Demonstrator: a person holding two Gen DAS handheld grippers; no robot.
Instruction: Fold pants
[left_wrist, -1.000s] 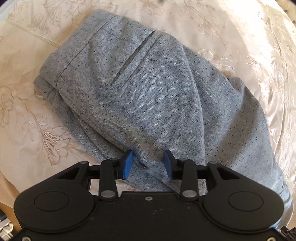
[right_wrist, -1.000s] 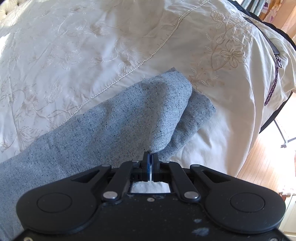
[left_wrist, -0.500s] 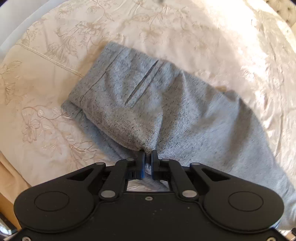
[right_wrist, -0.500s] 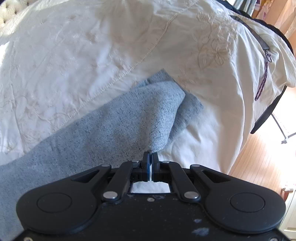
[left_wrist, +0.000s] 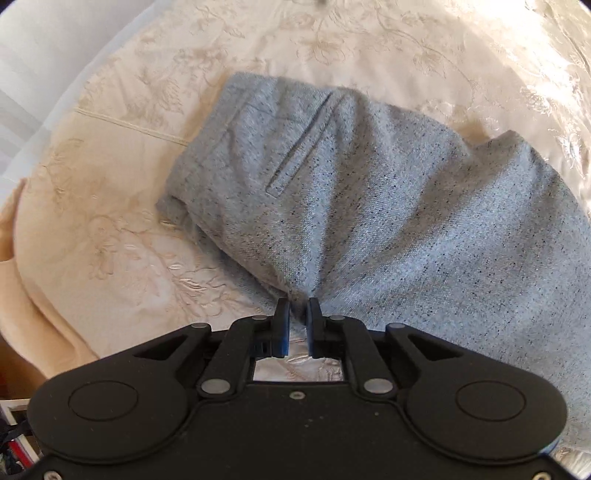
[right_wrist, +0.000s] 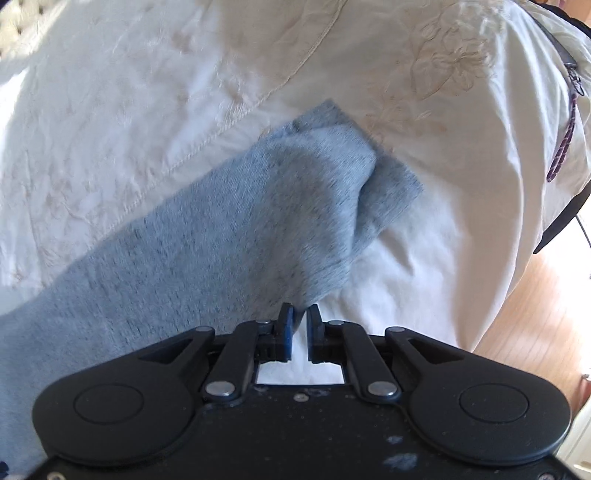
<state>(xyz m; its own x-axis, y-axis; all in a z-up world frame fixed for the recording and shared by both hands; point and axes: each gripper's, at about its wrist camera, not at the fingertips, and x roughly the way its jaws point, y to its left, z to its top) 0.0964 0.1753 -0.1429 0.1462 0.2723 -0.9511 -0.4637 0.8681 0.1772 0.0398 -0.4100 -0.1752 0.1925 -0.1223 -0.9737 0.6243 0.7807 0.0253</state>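
No readable text, label or number anywhere.

Bright sunlight, glare upper right, motion blur, fisheye-warped edges.

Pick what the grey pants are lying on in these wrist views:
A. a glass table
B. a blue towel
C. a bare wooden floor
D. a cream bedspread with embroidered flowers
D: the pants rest on a cream bedspread stitched with floral embroidery; wooden floor shows only beyond the bed's edge in the right wrist view.

Grey pants (left_wrist: 369, 206) on embroidered bedspread (left_wrist: 110, 221)
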